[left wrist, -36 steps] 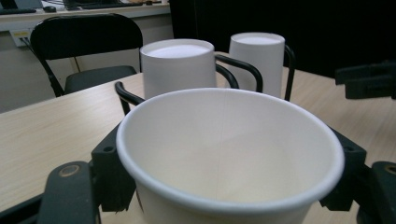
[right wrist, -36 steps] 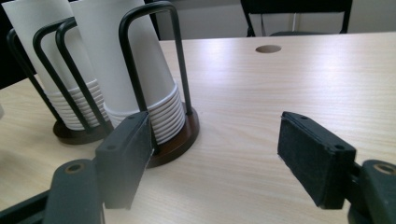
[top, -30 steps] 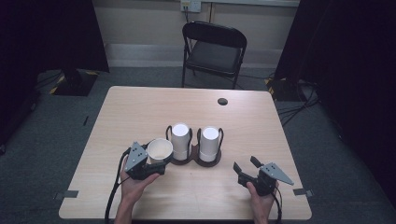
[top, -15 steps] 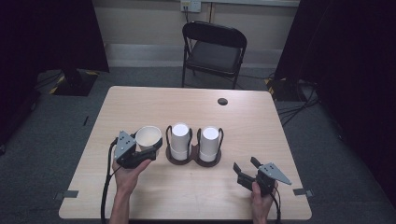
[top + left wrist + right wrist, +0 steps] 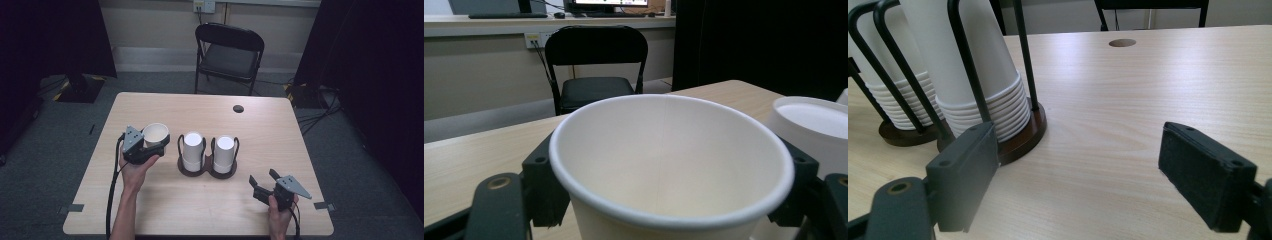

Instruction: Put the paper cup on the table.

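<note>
Left tool clenched on a single paper cup, mouth up, jaws pressing either side of its wall just under the rim. Cup held above the worktop, left of the cup holder and apart from it. Holder: dark twin base with wire loops, two stacks of upturned white cups side by side. Right tool released, jaws wide apart with nothing between them, low over the worktop near the front edge, right of the holder. Black folding chair beyond the far edge.
</note>
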